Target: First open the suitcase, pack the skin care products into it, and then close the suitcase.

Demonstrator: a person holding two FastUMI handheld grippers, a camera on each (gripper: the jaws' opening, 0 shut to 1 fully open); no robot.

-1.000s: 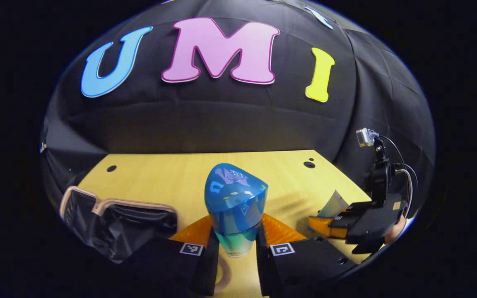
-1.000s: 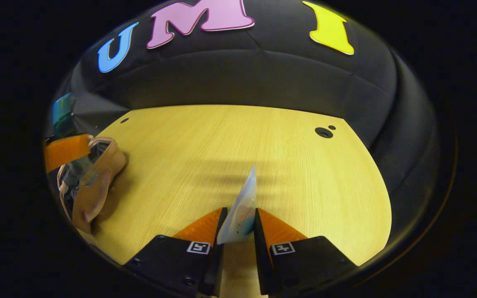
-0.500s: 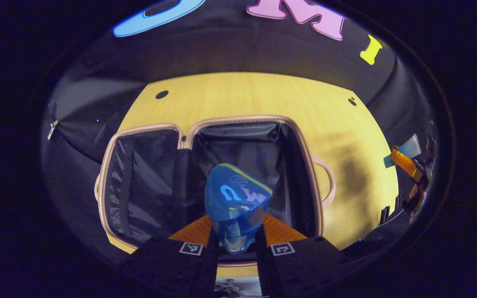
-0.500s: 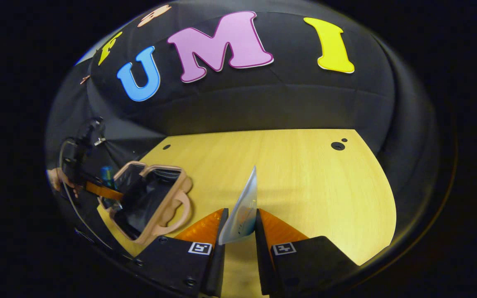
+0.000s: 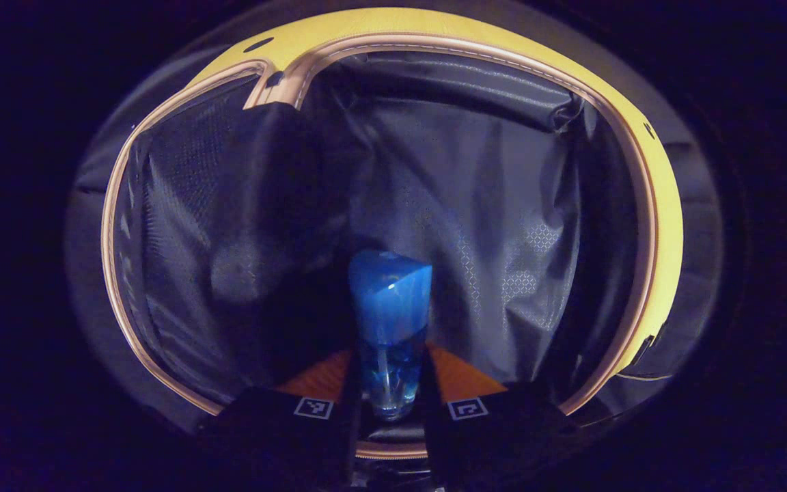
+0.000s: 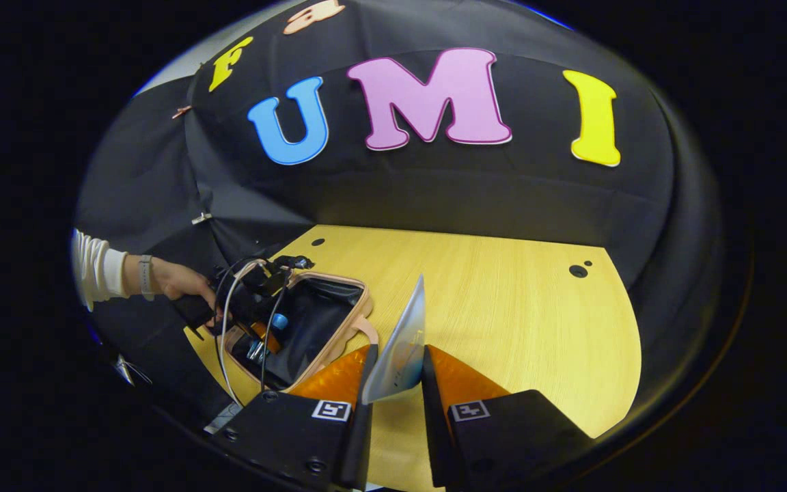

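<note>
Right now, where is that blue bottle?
The blue bottle is clamped in the left gripper, low inside the open suitcase over its dark lining; the right gripper view shows it at the table's left side.

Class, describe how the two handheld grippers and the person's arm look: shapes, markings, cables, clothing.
Each gripper, left and right, has two wedge-shaped fingers on black blocks, each block bearing a small square black-and-white marker. In the right gripper view, dark cables loop over the left gripper's black body. The person wears a white ribbed sleeve and a wristband.
</note>
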